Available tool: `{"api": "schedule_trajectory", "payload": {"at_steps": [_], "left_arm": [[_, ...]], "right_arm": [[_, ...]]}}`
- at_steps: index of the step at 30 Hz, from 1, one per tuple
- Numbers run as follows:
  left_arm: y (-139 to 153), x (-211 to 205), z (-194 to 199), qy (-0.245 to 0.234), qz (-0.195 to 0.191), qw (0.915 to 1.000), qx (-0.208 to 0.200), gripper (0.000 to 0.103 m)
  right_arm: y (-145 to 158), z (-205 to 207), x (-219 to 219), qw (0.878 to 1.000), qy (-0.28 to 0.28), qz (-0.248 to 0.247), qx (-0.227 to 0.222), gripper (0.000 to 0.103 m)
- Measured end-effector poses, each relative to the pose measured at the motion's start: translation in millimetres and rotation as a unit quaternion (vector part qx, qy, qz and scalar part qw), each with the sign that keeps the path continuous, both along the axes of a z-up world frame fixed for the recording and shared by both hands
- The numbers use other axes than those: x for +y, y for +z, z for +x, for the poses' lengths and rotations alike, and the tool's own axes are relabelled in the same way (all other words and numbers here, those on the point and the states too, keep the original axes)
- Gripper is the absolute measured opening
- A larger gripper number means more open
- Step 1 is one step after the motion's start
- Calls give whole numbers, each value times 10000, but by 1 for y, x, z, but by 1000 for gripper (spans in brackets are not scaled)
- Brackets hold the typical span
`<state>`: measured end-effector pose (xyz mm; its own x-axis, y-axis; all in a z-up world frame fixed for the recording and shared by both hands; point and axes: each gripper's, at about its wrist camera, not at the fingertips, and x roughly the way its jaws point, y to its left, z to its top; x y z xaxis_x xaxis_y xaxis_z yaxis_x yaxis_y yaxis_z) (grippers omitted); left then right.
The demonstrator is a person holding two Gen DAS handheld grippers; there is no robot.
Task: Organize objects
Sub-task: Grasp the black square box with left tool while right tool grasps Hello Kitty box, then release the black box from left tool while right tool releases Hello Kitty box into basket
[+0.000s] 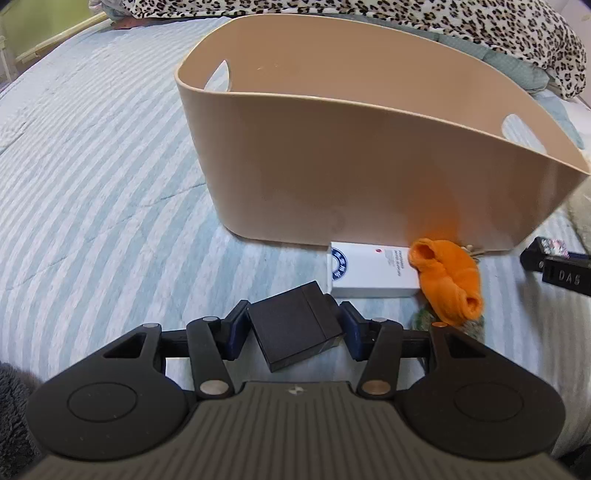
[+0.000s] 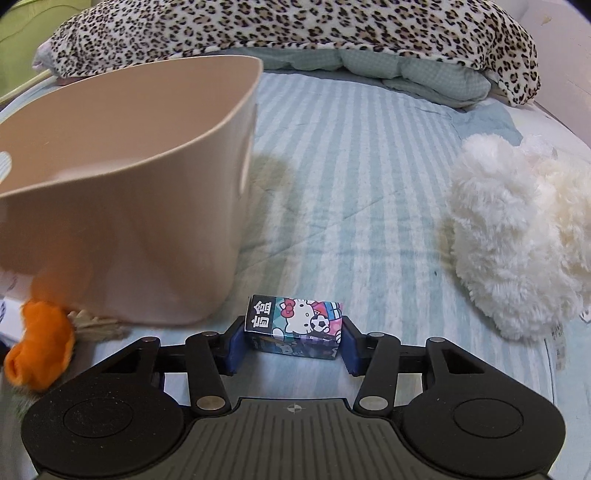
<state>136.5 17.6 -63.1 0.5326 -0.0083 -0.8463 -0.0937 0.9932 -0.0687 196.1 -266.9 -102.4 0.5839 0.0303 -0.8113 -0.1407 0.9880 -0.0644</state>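
Observation:
My left gripper (image 1: 293, 328) is shut on a tilted black box (image 1: 295, 328), held just above the striped bedspread in front of the beige basket (image 1: 369, 177). My right gripper (image 2: 293, 338) is shut on a small Hello Kitty box (image 2: 295, 326), low over the bed to the right of the basket (image 2: 129, 206). A white box (image 1: 369, 273) and an orange sock (image 1: 448, 280) lie against the basket's front wall. The sock also shows in the right wrist view (image 2: 40, 347). The basket's floor is hidden.
A white plush toy (image 2: 517, 240) lies on the bed at the right. A leopard-print blanket (image 2: 295, 26) and a green pillow (image 2: 406, 74) lie along the far edge. The right gripper's tip (image 1: 557, 266) shows in the left wrist view.

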Motion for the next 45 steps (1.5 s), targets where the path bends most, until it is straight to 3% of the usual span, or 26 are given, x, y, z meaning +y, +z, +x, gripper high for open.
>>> {"api": "schedule_trajectory", "payload": {"at_steps": [11,20,30,36,45], "left_arm": [[44,0,-30,-75,-138,9990,-422,53],[89,-3,-44,-199,-79,9940,-1069,53],[136,-13,-28,-300,287,9814,-1874,53],[134,-24,11,-273,672,9769,-2009,53],[96,-29,73,-261,920,9824,-1608,53]], "right_arm": [[46,-55,9,9982,107,576,-145,47],[107,-97,28,9929,563,630,-832,47],[156,-86,40,9822,652,616,-1652,47],[158,-50,50,9809,496,721,-1735,47],[120,4,68,9884,371,701,-1291,47]]}}
